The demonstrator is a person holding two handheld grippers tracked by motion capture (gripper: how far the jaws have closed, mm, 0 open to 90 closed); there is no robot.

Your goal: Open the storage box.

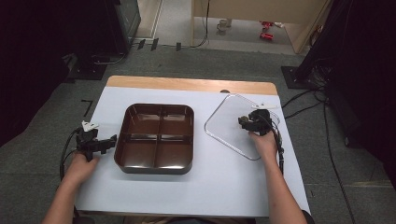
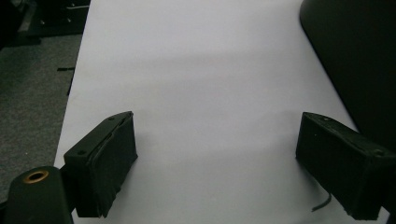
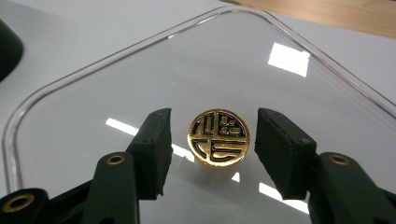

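A dark brown tray (image 1: 123, 135) with several compartments sits in the middle of the white table. Right of it lies a clear plastic lid (image 1: 224, 128) with a round gold knob (image 3: 218, 137) at its centre. My right gripper (image 1: 243, 122) hovers over the lid, and in the right gripper view it (image 3: 213, 144) stands open, one jaw on each side of the knob with a small gap to each. My left gripper (image 1: 109, 141) rests just left of the tray. In the left gripper view it (image 2: 215, 163) is open wide over bare table, the tray's dark wall (image 2: 359, 56) at the right.
The white sheet (image 1: 205, 186) covers the table, with a wooden strip (image 1: 187, 84) along the far edge. Grey floor with cables (image 1: 308, 100) lies around, and dark equipment stands at the back left and right.
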